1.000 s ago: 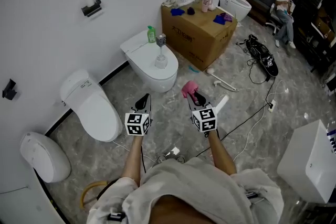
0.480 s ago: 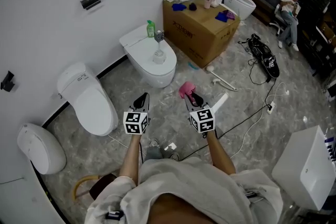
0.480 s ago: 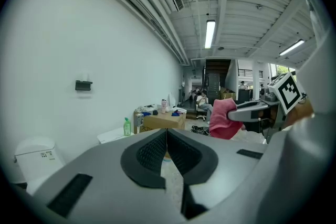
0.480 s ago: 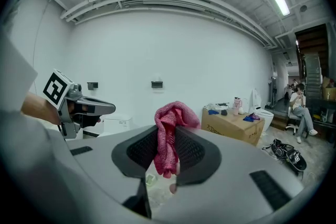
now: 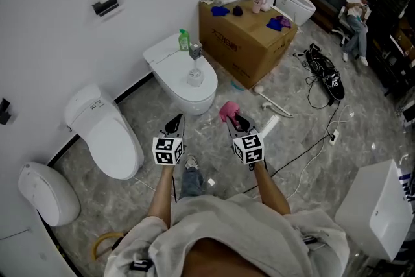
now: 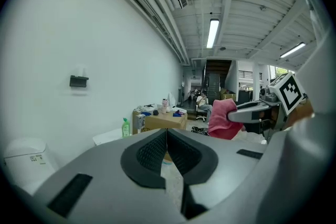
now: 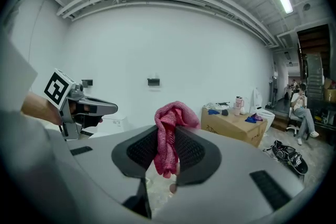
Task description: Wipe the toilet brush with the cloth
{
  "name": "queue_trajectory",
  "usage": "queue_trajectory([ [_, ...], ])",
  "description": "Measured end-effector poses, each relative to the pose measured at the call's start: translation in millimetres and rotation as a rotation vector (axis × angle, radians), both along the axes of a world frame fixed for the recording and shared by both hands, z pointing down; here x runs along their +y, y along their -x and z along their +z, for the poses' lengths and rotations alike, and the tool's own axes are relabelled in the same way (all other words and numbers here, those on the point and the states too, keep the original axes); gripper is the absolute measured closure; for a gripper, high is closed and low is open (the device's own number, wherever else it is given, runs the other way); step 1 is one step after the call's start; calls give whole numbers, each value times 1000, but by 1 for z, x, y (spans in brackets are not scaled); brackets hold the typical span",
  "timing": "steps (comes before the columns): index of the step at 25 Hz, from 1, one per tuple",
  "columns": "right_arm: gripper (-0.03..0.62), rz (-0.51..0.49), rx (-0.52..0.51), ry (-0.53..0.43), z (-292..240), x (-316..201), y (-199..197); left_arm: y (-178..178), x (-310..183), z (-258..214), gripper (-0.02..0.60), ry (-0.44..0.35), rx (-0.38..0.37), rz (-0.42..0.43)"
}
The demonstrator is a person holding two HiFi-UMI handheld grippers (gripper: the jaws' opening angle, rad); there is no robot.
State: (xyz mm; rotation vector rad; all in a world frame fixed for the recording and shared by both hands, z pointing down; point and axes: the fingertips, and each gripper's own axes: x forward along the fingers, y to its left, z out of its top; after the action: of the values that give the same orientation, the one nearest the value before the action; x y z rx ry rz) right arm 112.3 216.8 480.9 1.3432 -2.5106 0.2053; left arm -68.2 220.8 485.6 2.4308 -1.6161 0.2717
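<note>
Your right claw [image 7: 168, 131] pinches the pink cloth [image 7: 169, 113] and your left claw [image 6: 167, 132] is closed on nothing, so walk up to the toilet brush [image 5: 195, 65], upright on the toilet [image 5: 167, 69] well ahead of both, and open the left for its handle

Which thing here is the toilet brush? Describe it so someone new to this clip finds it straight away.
Start at the big brown cardboard box; the toilet just left of it in the head view has its lid closed. The toilet brush stands upright on that lid. It has a grey-topped handle in a pale base, whereas the green bottle behind it sits on the tank.
</note>
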Motion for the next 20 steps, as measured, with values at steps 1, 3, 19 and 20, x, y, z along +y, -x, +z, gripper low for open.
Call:
queue_trajectory([
  [1, 493, 7, 2, 0, 0, -11, 3, 2, -12, 1, 561, 0, 5, 7],
  [3, 493, 22, 6, 1, -1, -32, 8, 5, -36, 2, 561, 2, 11, 24],
  [19, 493, 127, 46, -22, -24, -175, 74, 70, -201, -10, 561, -4, 53, 132],
  [20, 493, 132, 44, -22, -23, -179, 77, 73, -207, -9, 561, -3, 53, 137],
])
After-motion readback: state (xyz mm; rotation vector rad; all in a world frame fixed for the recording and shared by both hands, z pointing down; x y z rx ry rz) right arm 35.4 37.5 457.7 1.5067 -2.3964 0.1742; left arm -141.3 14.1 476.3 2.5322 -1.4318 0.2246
